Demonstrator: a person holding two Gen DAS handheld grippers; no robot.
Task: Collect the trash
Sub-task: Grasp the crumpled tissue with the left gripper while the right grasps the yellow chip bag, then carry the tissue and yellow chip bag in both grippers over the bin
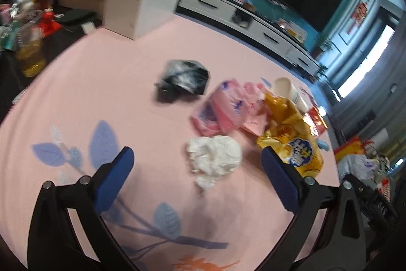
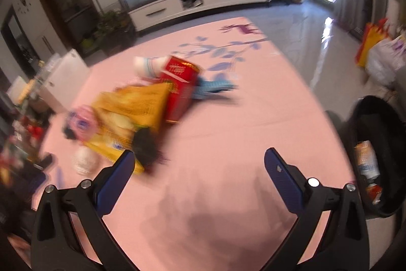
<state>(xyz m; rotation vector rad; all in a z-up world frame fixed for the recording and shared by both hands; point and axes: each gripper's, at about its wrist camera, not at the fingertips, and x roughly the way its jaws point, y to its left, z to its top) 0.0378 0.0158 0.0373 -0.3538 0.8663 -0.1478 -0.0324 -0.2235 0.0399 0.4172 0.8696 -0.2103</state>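
On the pink floor mat, the left wrist view shows the left hand-held gripper spread wide and empty, with a crumpled white tissue lying between its blue pads. Beyond the tissue sit a black plastic bag, a pink wrapper, a yellow snack bag touching the right pad, and a white paper cup. From the right wrist view, the right hand-held gripper is also wide open and holds nothing, above bare mat. Ahead to its left, blurred, lie the yellow snack bag, a red box and something blue. A black trash bin stands at the right edge with packaging inside.
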